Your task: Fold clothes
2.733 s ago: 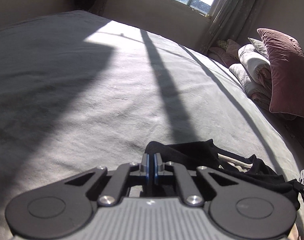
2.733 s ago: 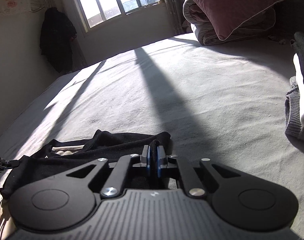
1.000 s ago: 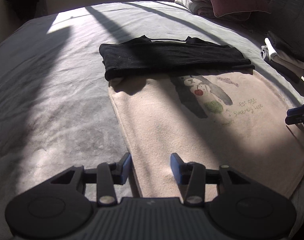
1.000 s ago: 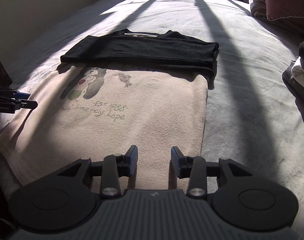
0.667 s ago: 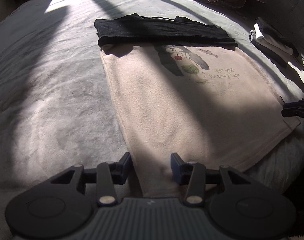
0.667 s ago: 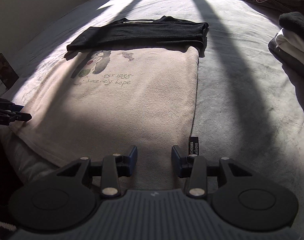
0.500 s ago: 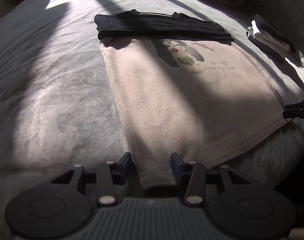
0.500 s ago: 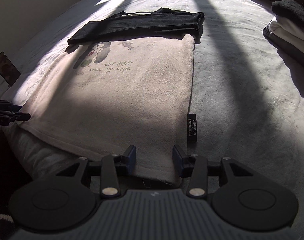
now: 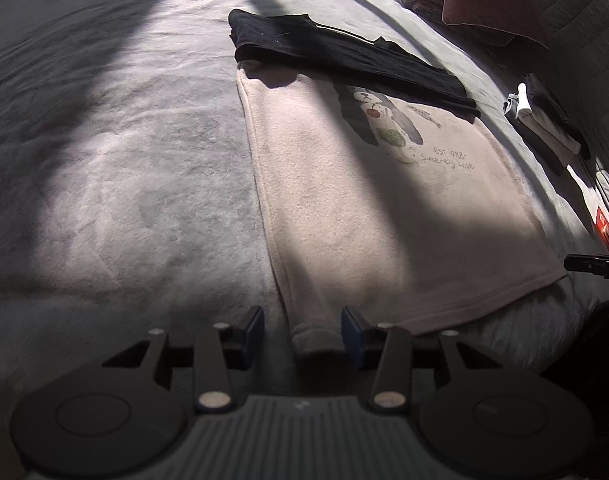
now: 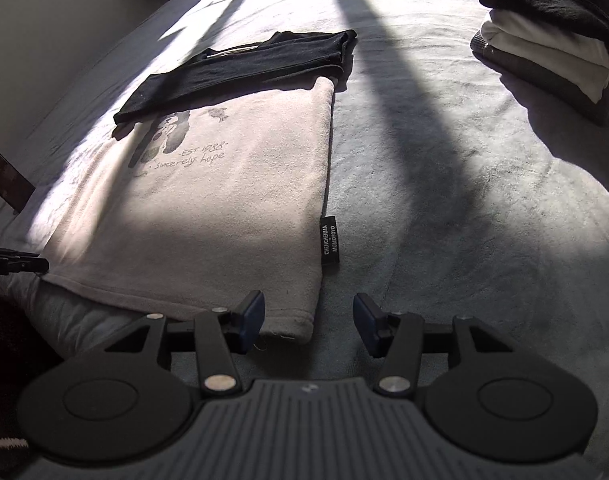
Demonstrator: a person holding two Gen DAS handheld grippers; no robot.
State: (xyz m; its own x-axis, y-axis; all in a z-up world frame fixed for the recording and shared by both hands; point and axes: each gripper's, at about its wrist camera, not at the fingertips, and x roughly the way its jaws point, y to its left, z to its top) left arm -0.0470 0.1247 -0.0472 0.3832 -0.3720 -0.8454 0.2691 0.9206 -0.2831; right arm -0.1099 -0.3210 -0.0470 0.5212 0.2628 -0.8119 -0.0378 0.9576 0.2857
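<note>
both views backed to the shirt hem (side label right-only).

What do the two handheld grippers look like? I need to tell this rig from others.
Both the left gripper and right gripper are matte black, with blue-padded fingers, silver pivot screws, two round discs and a ribbed grey body. No cables or sleeves show.

Right tongs wider, hem-corner between.

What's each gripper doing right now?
Left gripper: open, beige garment corner between jaws, ungripped.
Right gripper: open, just been opening, holding nothing.
</note>
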